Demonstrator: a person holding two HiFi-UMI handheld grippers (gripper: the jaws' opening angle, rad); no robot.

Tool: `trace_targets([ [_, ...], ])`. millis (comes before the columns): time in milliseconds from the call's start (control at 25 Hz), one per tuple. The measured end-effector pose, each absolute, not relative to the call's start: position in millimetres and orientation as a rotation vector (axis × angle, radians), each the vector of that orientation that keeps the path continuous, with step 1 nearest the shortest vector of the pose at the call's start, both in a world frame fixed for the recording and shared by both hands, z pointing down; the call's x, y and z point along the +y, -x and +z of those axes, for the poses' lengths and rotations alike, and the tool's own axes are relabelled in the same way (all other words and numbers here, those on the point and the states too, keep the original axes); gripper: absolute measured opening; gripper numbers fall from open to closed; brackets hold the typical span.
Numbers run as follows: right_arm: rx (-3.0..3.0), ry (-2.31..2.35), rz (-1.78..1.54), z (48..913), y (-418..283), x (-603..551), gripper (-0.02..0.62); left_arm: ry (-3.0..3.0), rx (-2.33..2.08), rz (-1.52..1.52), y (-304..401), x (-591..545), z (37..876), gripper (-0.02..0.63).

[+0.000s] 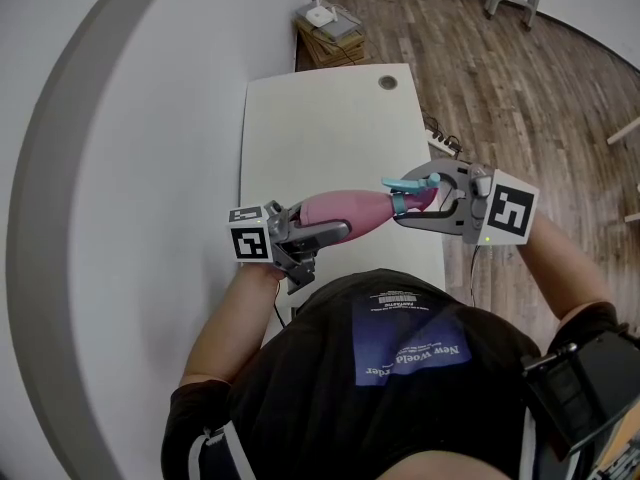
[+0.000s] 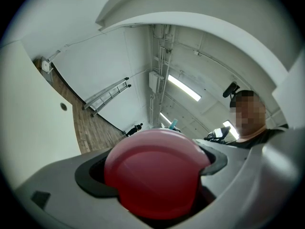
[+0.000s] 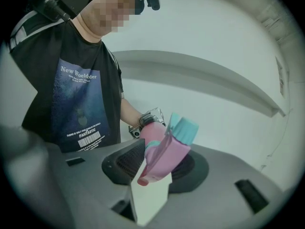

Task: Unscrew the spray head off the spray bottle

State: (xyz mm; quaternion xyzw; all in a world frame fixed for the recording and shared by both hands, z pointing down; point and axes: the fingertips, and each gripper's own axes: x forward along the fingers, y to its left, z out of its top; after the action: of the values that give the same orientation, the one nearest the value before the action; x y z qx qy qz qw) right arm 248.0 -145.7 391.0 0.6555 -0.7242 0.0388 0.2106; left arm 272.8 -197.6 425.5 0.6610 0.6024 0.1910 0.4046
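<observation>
The smooth pink plastic spray bottle [image 1: 345,211] lies level in the air above the matte white rectangular table [image 1: 320,118], spanned between the two tools; the left gripper [image 1: 318,232] is clamped on its rounded body near the base, whose glossy, slightly domed bottom fills that gripper's view; the right gripper [image 1: 428,204] is closed on the pink-and-teal spray head [image 1: 412,194], its angular housing wedged between the dark ribbed pads [image 3: 123,164]. The step in hand appears to be the twisting itself; it should go best with the left tool as a firm anchor and the right one rolling about the bottle's long axis, both held in line so the neck thread does not bind; the slick, curved body may slip, while the hard, irregular head offers better purchase; a grip only just firm enough avoids denting the thin wall.
</observation>
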Motion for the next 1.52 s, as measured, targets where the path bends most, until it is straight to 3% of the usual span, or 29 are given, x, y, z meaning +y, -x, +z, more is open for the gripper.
trace_targets([
  [240,-2.008,-1.867,0.095,389.4,-248.2,-147.3,0.132,-1.649,1.556,0.446,-272.4,-197.0,426.5,0.486],
  [520,-2.028,-1.988,0.094,365.4,-269.7,-136.5,0.212,-1.701,1.587,0.383,-290.8,-197.7,416.6,0.486],
  [760,-2.116,-2.222,0.24,357.2,-288.5,-103.8,0.212,-1.836,1.61,0.295,-295.5,-207.9,413.0,0.486],
  [1160,-2.647,-2.724,1.145,388.4,-324.2,-59.3,0.264,-2.046,1.666,0.174,-299.8,-211.2,418.3,0.486],
  [1520,-2.909,-2.62,1.722,400.2,-317.4,-71.5,0.264,-2.208,1.752,0.024,-293.0,-207.7,404.2,0.486],
])
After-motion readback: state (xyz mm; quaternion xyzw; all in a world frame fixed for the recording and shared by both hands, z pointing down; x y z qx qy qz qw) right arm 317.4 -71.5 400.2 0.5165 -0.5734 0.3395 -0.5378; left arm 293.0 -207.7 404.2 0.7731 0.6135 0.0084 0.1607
